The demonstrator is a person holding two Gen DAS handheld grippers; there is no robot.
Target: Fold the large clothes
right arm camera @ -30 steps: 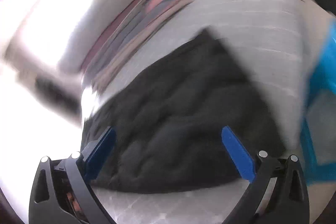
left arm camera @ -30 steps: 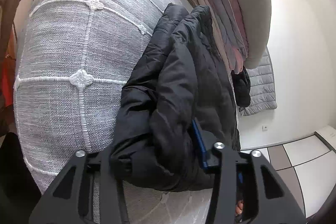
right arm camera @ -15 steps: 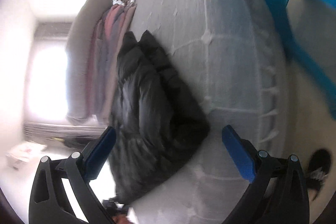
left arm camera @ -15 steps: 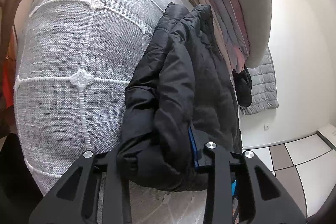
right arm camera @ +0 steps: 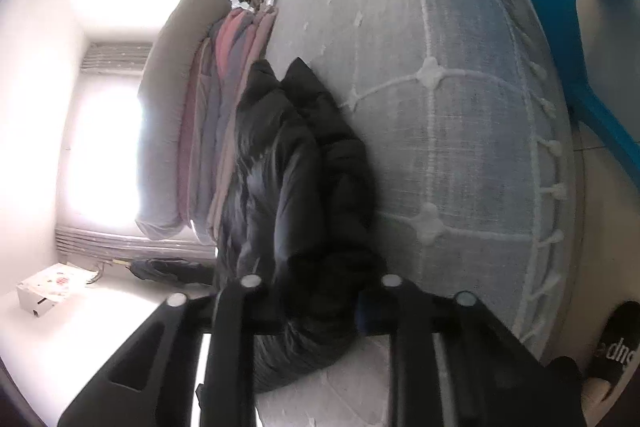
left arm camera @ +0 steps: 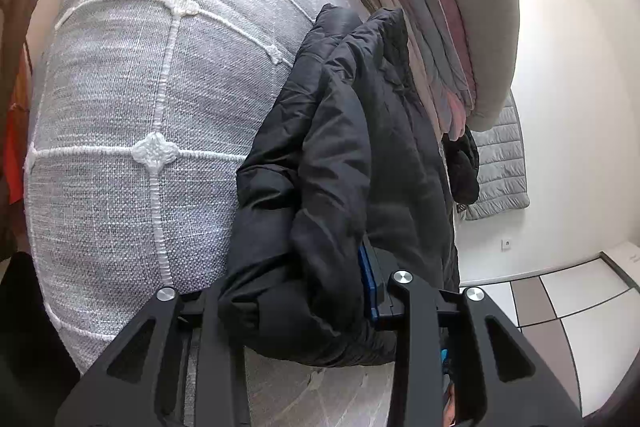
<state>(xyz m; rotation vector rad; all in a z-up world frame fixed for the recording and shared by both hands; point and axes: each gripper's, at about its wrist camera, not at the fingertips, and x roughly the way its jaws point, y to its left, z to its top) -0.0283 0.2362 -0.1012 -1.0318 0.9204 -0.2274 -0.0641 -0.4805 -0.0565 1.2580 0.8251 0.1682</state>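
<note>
A black puffer jacket (left arm camera: 340,155) lies folded into a long bundle on the grey bedspread (left arm camera: 140,87), beside a stack of folded clothes (left arm camera: 432,27). My left gripper (left arm camera: 296,291) is shut on the bundle's near end, with thick fabric bulging between its fingers. In the right wrist view the same jacket (right arm camera: 288,195) runs away from me. My right gripper (right arm camera: 312,307) is closing on its near edge, and the jacket fills the gap between the fingers, which press into it.
The bedspread (right arm camera: 440,127) has a white stitched grid. A grey quilted garment (left arm camera: 500,163) and a dark one hang off the far side. A blue plastic chair (right arm camera: 580,7), a black slipper (right arm camera: 612,351) and a box (right arm camera: 48,287) are around the bed.
My right gripper came down, rolled, and its wide-open jaws came together on the jacket's near edge. The left gripper stayed put and its jaws narrowed slightly on the jacket.
</note>
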